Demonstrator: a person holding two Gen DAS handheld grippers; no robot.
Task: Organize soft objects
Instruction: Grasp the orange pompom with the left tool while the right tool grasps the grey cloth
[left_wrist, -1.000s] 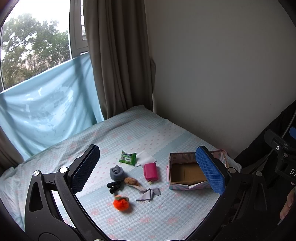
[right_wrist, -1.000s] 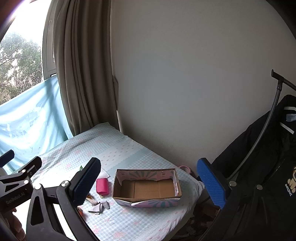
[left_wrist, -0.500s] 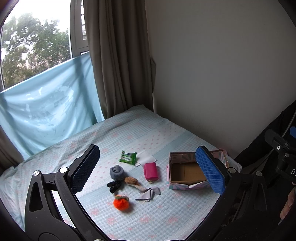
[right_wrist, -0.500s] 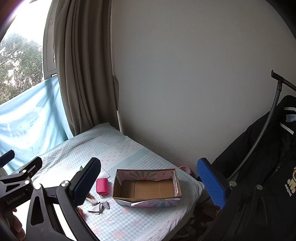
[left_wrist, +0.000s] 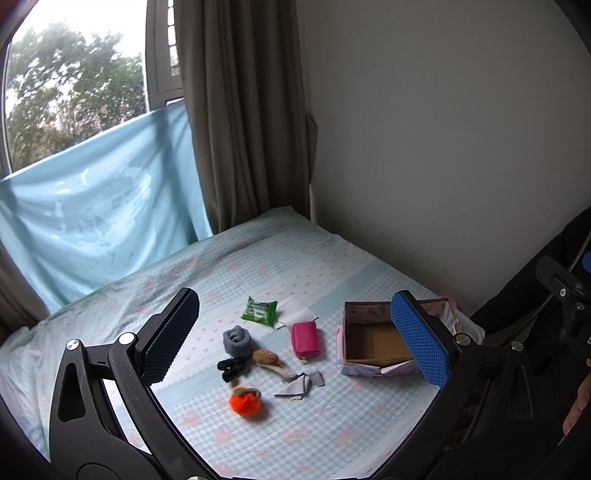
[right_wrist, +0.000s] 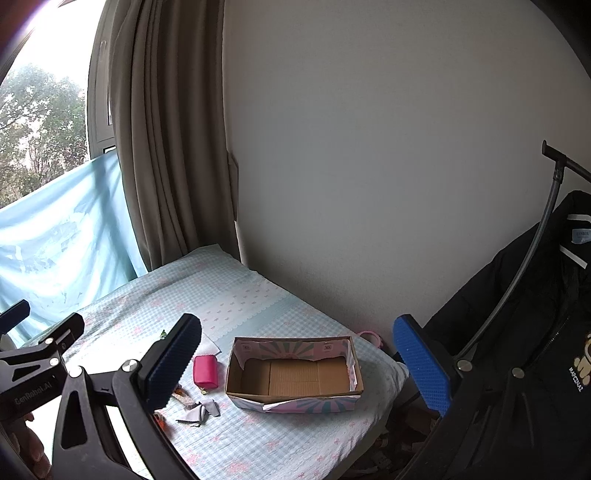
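We held the left gripper (left_wrist: 295, 339) high above the bed (left_wrist: 332, 424) with its jaws wide and holding nothing, and the soft things lay well below and ahead, framed between the two blue pads. Between the jaws we saw the grey rolled sock (left_wrist: 237, 338), the black piece (left_wrist: 231, 366), the brown plush (left_wrist: 265, 356), the orange toy (left_wrist: 245, 401), the grey cloth (left_wrist: 301, 384), the pink pouch (left_wrist: 305, 339) and the green packet (left_wrist: 259, 310). The cardboard box (left_wrist: 364, 345) stood empty, partly behind the right pad of this gripper. The right gripper (right_wrist: 295, 363) was also wide and empty, and the box sat between its jaws, with the pouch just inside its left pad. We judged that no piece was sorted yet, so the step was the first approach. To do it well, we thought to lower the left gripper straight on one separate piece, perhaps the orange toy, which lay apart from its neighbours, and to close slowly so the bedsheet is not pinched.
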